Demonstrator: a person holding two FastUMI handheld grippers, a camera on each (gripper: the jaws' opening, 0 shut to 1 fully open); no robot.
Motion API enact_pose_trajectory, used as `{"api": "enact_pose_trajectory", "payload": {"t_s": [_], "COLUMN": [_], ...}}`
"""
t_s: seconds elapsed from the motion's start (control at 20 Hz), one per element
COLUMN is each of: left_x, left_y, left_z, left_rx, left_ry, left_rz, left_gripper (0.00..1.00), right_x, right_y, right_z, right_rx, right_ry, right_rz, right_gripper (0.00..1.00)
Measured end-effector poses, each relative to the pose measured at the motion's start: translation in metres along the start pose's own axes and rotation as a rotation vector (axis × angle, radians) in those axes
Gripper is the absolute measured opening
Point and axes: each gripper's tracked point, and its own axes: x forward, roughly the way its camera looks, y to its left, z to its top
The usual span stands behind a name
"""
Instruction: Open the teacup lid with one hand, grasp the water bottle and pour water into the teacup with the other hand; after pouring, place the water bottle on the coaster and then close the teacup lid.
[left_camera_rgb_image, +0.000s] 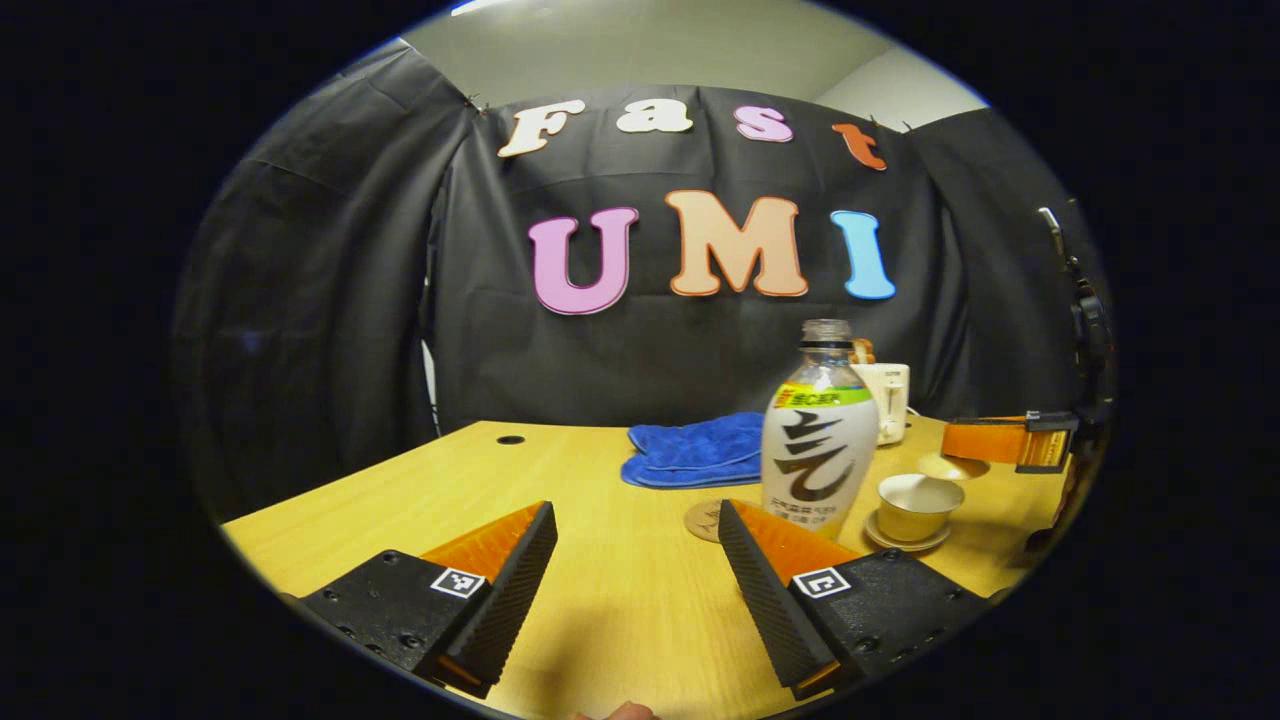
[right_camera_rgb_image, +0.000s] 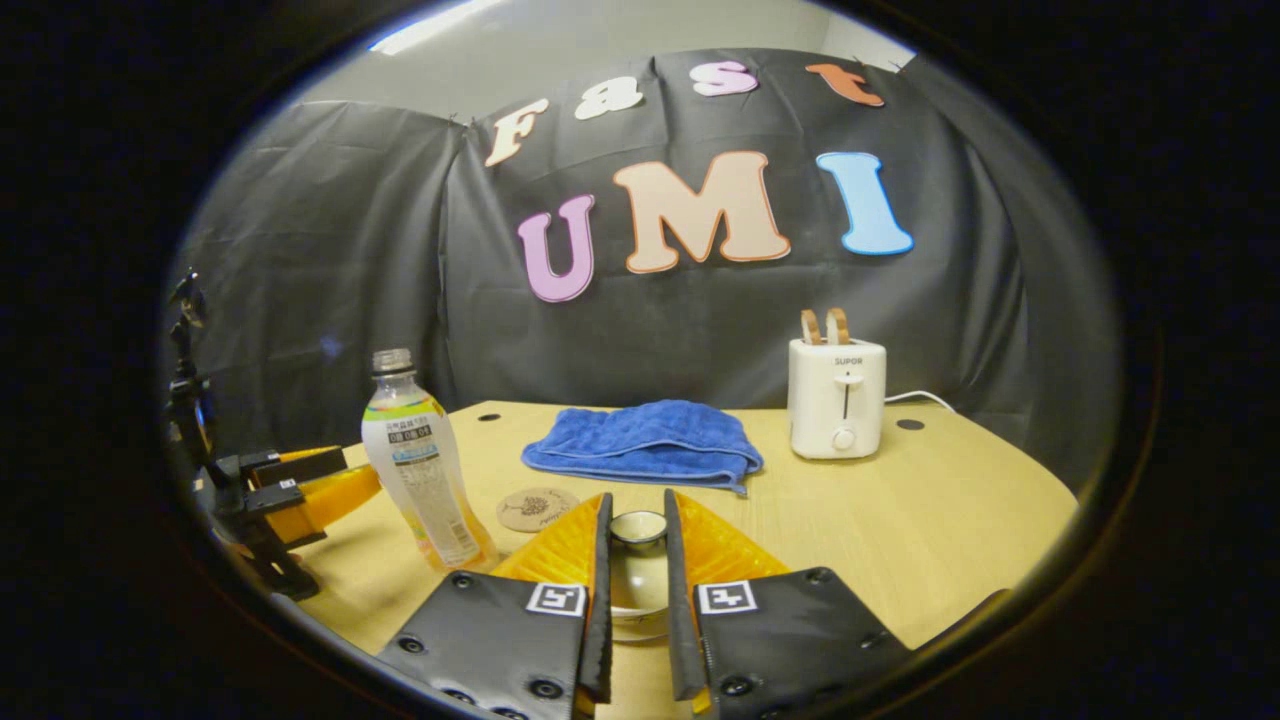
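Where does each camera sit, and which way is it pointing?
Left gripper view: rides on the left gripper, low over the table, facing the bottle and open cup; its own spread fingers show at the bottom.
Right gripper view: rides on the right gripper, facing the towel and toaster; its own fingers pinch the lid.
Shared: bottle, coaster, towel and toaster; each also shows the other gripper at its edge.

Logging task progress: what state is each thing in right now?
Water bottle: upright, uncapped, on the table.
Teacup: open.
Teacup lid: off the cup, held.
Coaster: bare.
Left gripper: jaws open.
Right gripper: shut on lid.
Toaster: bread up.
Blue towel: folded.
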Motion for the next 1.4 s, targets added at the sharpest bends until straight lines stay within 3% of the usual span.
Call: {"api": "enact_pose_trajectory", "payload": {"t_s": [0.2, 0.55, 0.95, 1.25, 1.35, 1.4], "left_x": [-0.004, -0.004, 0.014, 0.026, 0.03, 0.031], "left_y": [-0.031, -0.063, -0.086, -0.089, -0.09, -0.089], "left_z": [-0.003, -0.009, -0.017, -0.019, -0.022, -0.022], "left_rx": [-0.02, -0.024, -0.03, 0.015, 0.038, 0.046], "left_ry": [0.026, 0.068, 0.127, 0.132, 0.138, 0.136], "left_rz": [-0.116, -0.234, -0.288, -0.267, -0.257, -0.253], "left_gripper": [0.95, 0.95, 0.95, 0.82, 0.75, 0.65], "right_x": [-0.01, -0.02, -0.029, -0.037, -0.038, -0.039], "right_y": [-0.014, -0.034, -0.044, -0.062, -0.067, -0.07], "right_z": [0.01, 0.017, 0.017, 0.02, 0.019, 0.02], "right_rx": [0.015, 0.042, 0.045, 0.046, 0.051, 0.053], "right_ry": [-0.029, -0.051, -0.057, -0.07, -0.073, -0.073], "right_rz": [-0.016, -0.037, -0.038, -0.062, -0.07, -0.071], "right_gripper": [0.25, 0.25, 0.25, 0.25, 0.25, 0.25]}}
